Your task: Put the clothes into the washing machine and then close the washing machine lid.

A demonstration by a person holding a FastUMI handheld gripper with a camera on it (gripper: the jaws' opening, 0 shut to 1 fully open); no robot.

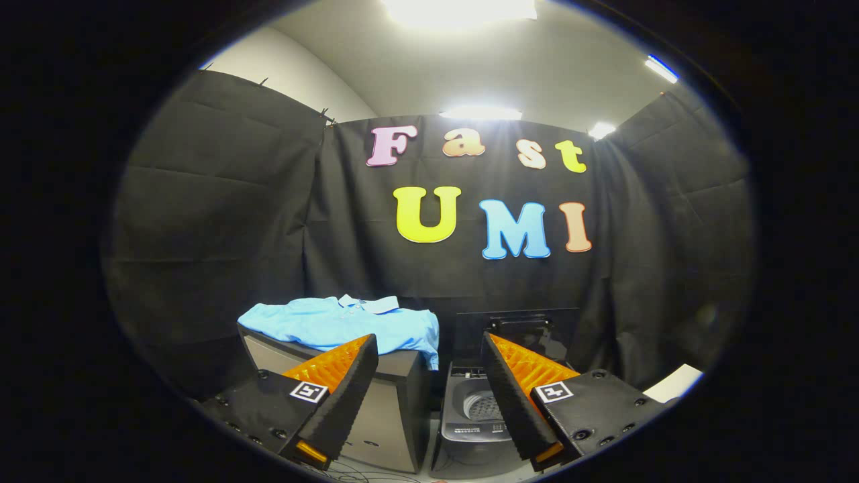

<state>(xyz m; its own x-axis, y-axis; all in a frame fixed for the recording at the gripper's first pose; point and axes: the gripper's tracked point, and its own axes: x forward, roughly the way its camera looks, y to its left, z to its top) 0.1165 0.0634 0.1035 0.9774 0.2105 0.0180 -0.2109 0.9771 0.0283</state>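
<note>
While my gripper [429, 349] hangs in the air with nothing in it, my two fingers [349, 382] stand wide apart, and I look out between them at the back of the booth. Between the fingertips I see only the black cloth wall [221, 221] and the gap between two pieces of furniture.

Beyond my left finger stands a grey cabinet [392, 416] with a dark top. A light blue shirt [335, 322] lies spread across that top, collar toward the wall, and one edge of it hangs down over the cabinet's right side. My left fingertip overlaps the shirt in my view, but it is well short of it and touches nothing.

Just to the right of the cabinet, lower down, sits the washing machine [470, 429], a small dark top-loader. Its lid [513, 329] is up, standing nearly upright against the cloth behind it, and I can see down into the pale drum [478, 404] with its holes. My right finger crosses in front of the machine's right side and hides part of it. The shirt and the machine are close neighbours, the hanging edge of the shirt near the machine's left rim but apart from it.

Some thin cables [366, 475] trail on the floor in front of the cabinet. Overhead, ceiling lights [480, 113] glare above the cloth.
</note>
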